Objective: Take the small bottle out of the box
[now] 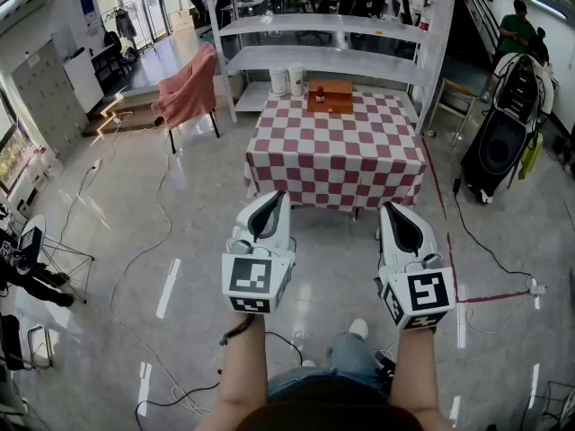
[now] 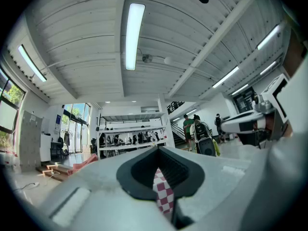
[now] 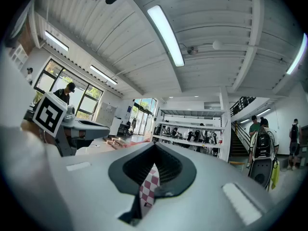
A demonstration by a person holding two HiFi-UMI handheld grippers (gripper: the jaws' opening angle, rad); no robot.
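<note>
The person stands on the glossy floor [image 1: 180, 241], well short of the table [image 1: 337, 164] with its red-and-white checked cloth, and holds both grippers level in front of the body, side by side and apart from each other. The left gripper [image 1: 272, 197] has its jaws pressed together with nothing between them (its own view shows only a thin slit, through which the checked cloth appears). The right gripper [image 1: 393, 208] likewise has its jaws closed on nothing, with the same cloth glimpsed through the narrow gap. The brown box [image 1: 330, 97] sits at the far edge of the table, near the middle, with two white containers [image 1: 287, 81] just to its left. The small bottle cannot be made out for sure at this range; a reddish speck [image 1: 319, 92] shows at the box's left part. White shelving [image 1: 332, 25] stands beyond the table.
</note>
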